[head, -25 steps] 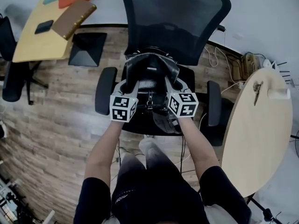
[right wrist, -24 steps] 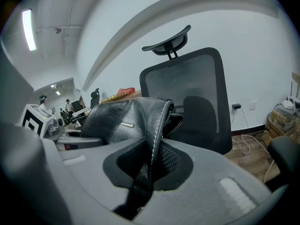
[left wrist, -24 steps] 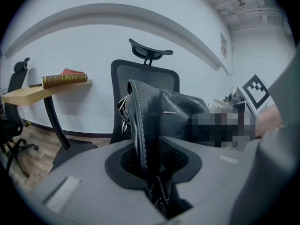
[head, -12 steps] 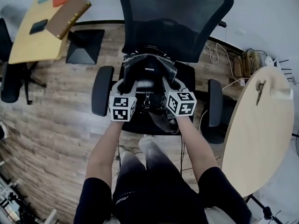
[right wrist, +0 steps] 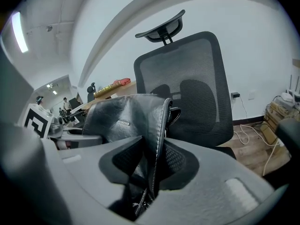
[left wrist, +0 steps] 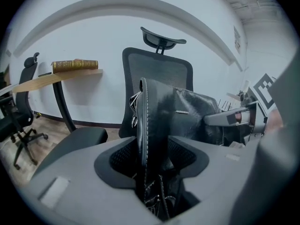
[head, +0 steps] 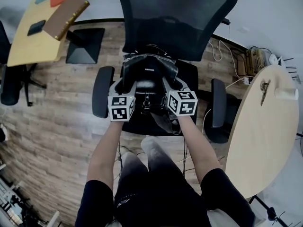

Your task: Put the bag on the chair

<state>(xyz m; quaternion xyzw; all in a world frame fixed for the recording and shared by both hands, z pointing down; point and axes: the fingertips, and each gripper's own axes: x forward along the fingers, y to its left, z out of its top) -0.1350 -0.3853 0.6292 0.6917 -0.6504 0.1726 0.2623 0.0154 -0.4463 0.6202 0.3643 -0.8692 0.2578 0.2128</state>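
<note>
A black leather bag (head: 149,74) rests upright on the seat (head: 190,75) of a black mesh office chair (head: 175,18), close to its backrest. My left gripper (head: 125,83) is at the bag's left end and my right gripper (head: 170,82) at its right end. In the left gripper view the bag's stitched edge (left wrist: 143,121) stands between the opening jaws of the left gripper (left wrist: 152,161), with gaps beside the pads. In the right gripper view the bag's edge (right wrist: 161,125) likewise stands between the opening jaws of the right gripper (right wrist: 150,161), and the pads are not pressing on it.
The chair's armrests (head: 101,91) (head: 218,105) flank the seat. A light wooden table (head: 265,136) curves along the right. Cables (head: 232,63) lie on the floor behind it. A yellow table (head: 31,39) with a book (head: 68,15) is at the upper left, beside another black chair (head: 10,82).
Both grippers have shifted slightly away from me with the bag, which now sits on the seat. Their jaws have spread apart off the bag's ends.
</note>
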